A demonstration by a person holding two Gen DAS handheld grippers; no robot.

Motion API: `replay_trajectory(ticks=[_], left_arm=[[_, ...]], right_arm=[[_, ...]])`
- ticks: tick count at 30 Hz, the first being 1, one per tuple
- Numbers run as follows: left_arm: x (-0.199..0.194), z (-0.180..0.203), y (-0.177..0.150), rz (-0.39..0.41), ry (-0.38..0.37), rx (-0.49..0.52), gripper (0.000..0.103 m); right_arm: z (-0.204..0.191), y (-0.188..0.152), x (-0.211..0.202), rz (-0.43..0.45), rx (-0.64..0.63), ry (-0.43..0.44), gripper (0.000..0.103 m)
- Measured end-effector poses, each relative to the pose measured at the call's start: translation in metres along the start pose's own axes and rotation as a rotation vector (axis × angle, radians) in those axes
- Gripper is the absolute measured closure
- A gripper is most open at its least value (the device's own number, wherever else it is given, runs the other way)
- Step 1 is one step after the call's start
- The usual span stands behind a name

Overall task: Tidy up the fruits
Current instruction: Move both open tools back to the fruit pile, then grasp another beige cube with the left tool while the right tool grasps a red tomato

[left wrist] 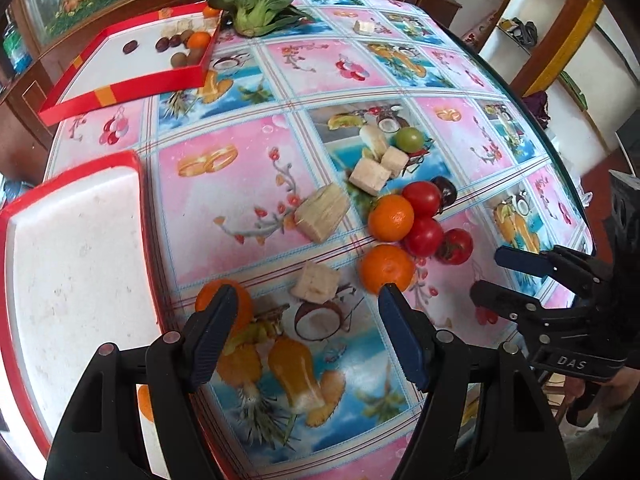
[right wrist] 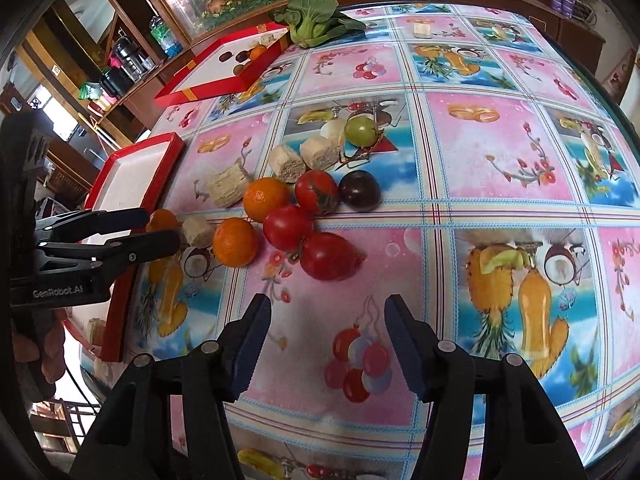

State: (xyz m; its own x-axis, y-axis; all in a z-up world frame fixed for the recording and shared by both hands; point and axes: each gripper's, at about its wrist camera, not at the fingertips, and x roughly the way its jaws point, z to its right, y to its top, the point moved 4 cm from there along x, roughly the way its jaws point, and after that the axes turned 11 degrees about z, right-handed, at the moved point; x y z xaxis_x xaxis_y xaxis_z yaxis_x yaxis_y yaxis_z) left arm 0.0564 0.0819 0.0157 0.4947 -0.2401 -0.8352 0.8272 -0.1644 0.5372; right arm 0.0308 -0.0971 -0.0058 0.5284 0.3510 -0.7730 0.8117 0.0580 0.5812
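A cluster of fruit lies mid-table: two oranges (right wrist: pixel 266 198) (right wrist: pixel 234 242), three tomatoes (right wrist: pixel 330 256), a dark plum (right wrist: pixel 359 191) and a green fruit (right wrist: pixel 361 130), with pale sugarcane chunks (left wrist: pixel 322 212) beside them. My left gripper (left wrist: pixel 308 300) is open above a small cane chunk (left wrist: pixel 316 282). A third orange (left wrist: pixel 224 300) sits behind its left finger, and another orange (left wrist: pixel 386 268) sits by its right fingertip. My right gripper (right wrist: pixel 326 312) is open and empty, just short of the nearest tomato. The left gripper (right wrist: pixel 160 228) also shows at the left of the right wrist view.
A red-rimmed white tray (left wrist: pixel 148 208) lies close on the left. A second red tray (left wrist: pixel 120 96) at the far left holds several plums, kiwis and an orange. A leafy green vegetable (left wrist: pixel 256 4) lies at the table's far edge. The table's edge curves down the right side.
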Motion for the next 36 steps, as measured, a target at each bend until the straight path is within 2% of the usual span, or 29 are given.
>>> replay_trajectory(ticks=[2, 7, 12, 14, 16, 18, 22, 24, 26, 29, 36], left_arm=[[0.002, 0.003, 0.002, -0.005, -0.003, 0.031, 0.031], [0.016, 0.010, -0.001, -0.046, 0.016, 0.133, 0.051], [0.026, 0.018, -0.001, -0.053, 0.043, 0.225, 0.053], [0.030, 0.019, -0.001, -0.060, 0.048, 0.252, 0.059], [0.037, 0.022, -0.002, -0.072, 0.064, 0.296, 0.073], [0.042, 0.027, -0.003, -0.092, 0.069, 0.338, 0.081], [0.043, 0.034, -0.006, -0.091, 0.094, 0.421, 0.082], [0.041, 0.033, -0.006, -0.102, 0.055, 0.384, 0.082], [0.037, 0.025, -0.003, -0.108, -0.020, 0.272, 0.082], [0.026, 0.013, -0.001, -0.091, -0.080, 0.144, 0.082], [-0.013, 0.006, -0.012, -0.016, -0.170, 0.006, 0.082]], right_arm=[[0.000, 0.002, 0.003, 0.000, -0.010, -0.001, 0.045], [-0.004, 0.005, 0.016, -0.023, -0.037, -0.002, 0.052], [-0.008, 0.007, 0.027, -0.037, -0.062, -0.019, 0.052], [-0.008, 0.008, 0.031, -0.041, -0.065, -0.027, 0.053], [-0.007, 0.010, 0.034, -0.039, -0.071, -0.037, 0.055], [-0.007, 0.012, 0.036, -0.039, -0.080, -0.048, 0.057], [-0.010, 0.013, 0.038, -0.039, -0.109, -0.065, 0.060], [-0.011, 0.013, 0.039, -0.037, -0.128, -0.074, 0.067], [-0.011, 0.013, 0.038, -0.033, -0.136, -0.079, 0.069], [-0.008, 0.013, 0.035, -0.027, -0.117, -0.077, 0.070], [-0.009, 0.012, 0.020, 0.001, -0.094, -0.050, 0.070]])
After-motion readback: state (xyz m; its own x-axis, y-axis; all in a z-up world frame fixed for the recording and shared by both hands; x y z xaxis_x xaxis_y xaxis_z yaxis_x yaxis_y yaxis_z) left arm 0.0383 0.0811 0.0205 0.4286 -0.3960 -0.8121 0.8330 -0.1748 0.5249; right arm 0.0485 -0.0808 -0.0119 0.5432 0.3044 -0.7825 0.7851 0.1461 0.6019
